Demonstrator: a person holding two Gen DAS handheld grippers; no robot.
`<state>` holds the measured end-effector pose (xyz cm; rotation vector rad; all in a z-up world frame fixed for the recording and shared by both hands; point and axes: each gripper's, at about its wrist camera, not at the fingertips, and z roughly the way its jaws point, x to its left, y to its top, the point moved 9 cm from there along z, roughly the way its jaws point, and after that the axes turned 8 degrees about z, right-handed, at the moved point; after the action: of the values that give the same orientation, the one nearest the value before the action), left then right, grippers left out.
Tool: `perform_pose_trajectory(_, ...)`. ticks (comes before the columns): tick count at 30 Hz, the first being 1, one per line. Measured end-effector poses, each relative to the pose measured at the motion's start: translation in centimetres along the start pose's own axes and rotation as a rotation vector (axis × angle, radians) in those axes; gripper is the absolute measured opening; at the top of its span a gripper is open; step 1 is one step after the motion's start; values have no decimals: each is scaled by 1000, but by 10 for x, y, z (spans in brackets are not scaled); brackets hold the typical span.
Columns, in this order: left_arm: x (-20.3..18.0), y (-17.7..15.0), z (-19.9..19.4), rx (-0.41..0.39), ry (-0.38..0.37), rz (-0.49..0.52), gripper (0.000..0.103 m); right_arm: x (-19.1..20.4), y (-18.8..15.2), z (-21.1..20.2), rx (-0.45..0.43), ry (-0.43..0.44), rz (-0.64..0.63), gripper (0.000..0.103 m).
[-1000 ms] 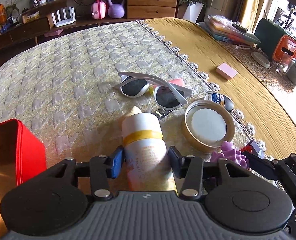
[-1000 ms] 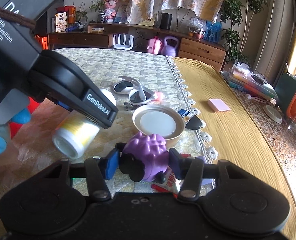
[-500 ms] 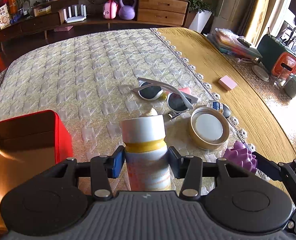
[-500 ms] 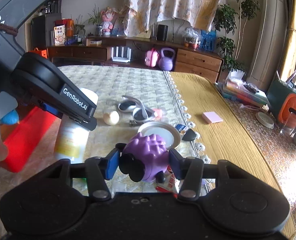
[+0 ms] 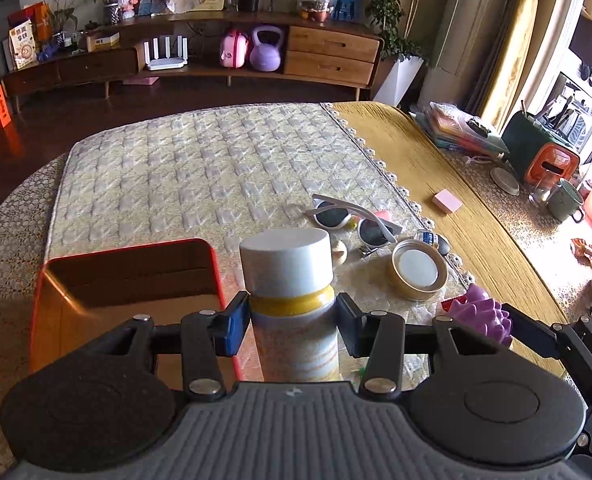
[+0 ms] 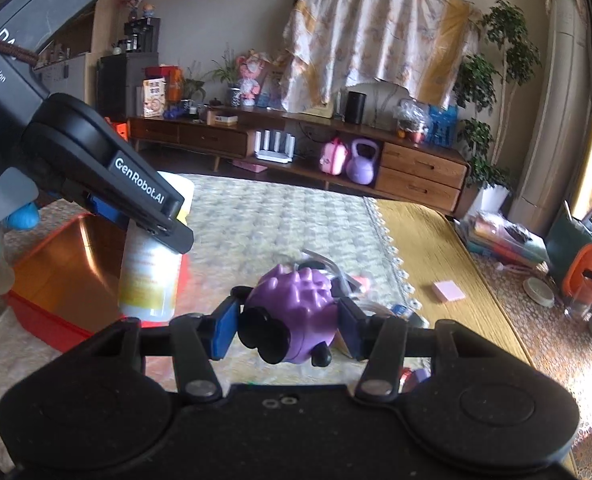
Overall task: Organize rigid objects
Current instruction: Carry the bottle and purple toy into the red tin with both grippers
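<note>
My left gripper [image 5: 292, 326] is shut on a white bottle with a yellow band [image 5: 292, 300], held upright above the table beside the red box [image 5: 128, 276]. The bottle also shows in the right wrist view [image 6: 150, 276], over the box's right edge [image 6: 68, 276]. My right gripper [image 6: 288, 326] is shut on a purple spiky toy [image 6: 292, 304], lifted above the table; the toy also shows in the left wrist view [image 5: 488, 316]. White sunglasses [image 5: 352, 220], a round gold tin [image 5: 418, 270] and a small egg-shaped object [image 5: 339, 251] lie on the quilted mat.
A pink block [image 5: 447, 201] lies on the yellow cloth. A black-capped item [image 5: 436, 240] sits by the tin. Cups, a green and orange container [image 5: 544, 156] and stacked papers [image 5: 464, 128] crowd the table's right side. A sideboard [image 5: 216, 60] stands beyond.
Both grippers have risen and tilted up. The left has carried the bottle upright toward the red box. The right has lifted the purple toy higher above the table.
</note>
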<state>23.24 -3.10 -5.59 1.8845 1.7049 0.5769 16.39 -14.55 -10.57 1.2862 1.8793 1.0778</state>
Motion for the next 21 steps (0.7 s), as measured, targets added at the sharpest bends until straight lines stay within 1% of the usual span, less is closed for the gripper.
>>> perform_pose_trajectory(3, 20, -5, -14, -2, 12, -9, 46, 20, 6, -1, -7, 34, -17, 53)
perform_pose_trajectory(6, 47, -11, -27, -9, 45, -23, 45, 43, 9, -1, -10, 70, -45, 53)
perform_pose_trajectory(12, 95, -20, -38, -8, 102, -65, 44, 87, 12, 11, -3, 145, -104, 53)
perform_pose_trajectory(16, 127, -25, -36, 4, 143, -85, 45, 109, 10, 27, 27, 180, -123, 53)
perform_pose_trajectory(21, 158, -35, -20, 46, 180, -101, 45, 133, 5, 53, 66, 212, -157, 53)
